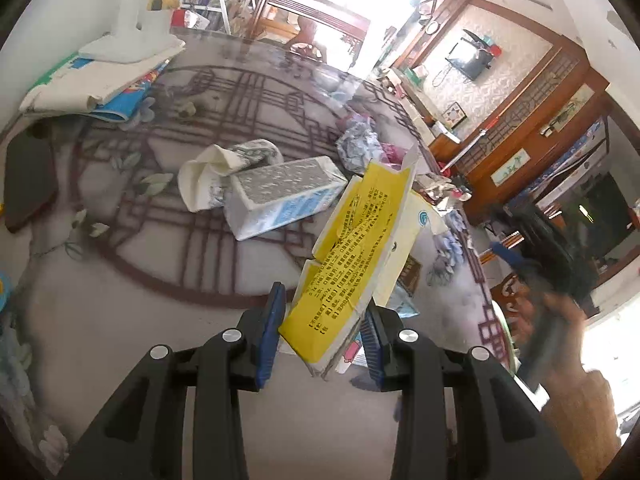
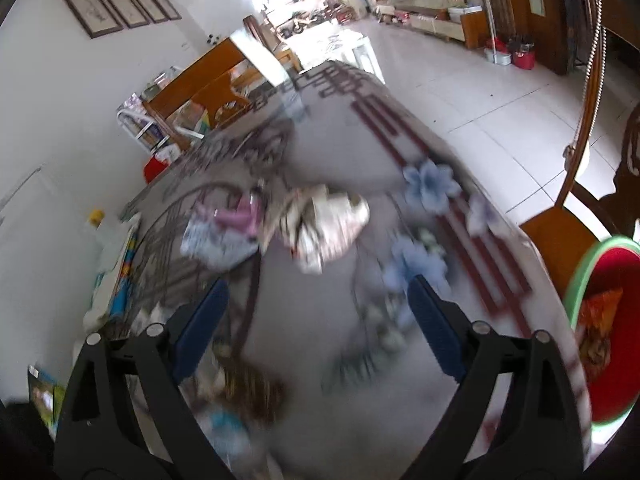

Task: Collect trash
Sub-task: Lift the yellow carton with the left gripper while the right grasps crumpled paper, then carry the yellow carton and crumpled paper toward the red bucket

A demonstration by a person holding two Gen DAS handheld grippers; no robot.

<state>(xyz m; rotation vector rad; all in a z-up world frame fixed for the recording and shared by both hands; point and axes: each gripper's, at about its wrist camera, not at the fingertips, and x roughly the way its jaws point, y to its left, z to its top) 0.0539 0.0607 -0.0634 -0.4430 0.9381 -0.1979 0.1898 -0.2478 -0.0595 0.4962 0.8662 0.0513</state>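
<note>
My left gripper [image 1: 324, 320] is shut on a flattened yellow and white carton [image 1: 356, 248] and holds it above the patterned table [image 1: 120, 320]. Beyond it lie a blue and white milk carton [image 1: 280, 196] on its side, a crushed paper cup [image 1: 212, 172] and crumpled wrappers [image 1: 360, 144]. My right gripper [image 2: 316, 304] is open and empty over the same table. Ahead of it, blurred, lie a crumpled white wrapper [image 2: 324, 228] and a pink and blue wrapper [image 2: 224, 228]. A red basin with a green rim [image 2: 612, 332], with orange trash inside, sits at the right.
Stacked papers and a white object [image 1: 100, 76] sit at the table's far left, a dark flat item [image 1: 28, 176] at the left edge. The other hand and gripper [image 1: 560, 308] show blurred at the right. A wooden chair [image 2: 560, 236] stands beside the table edge.
</note>
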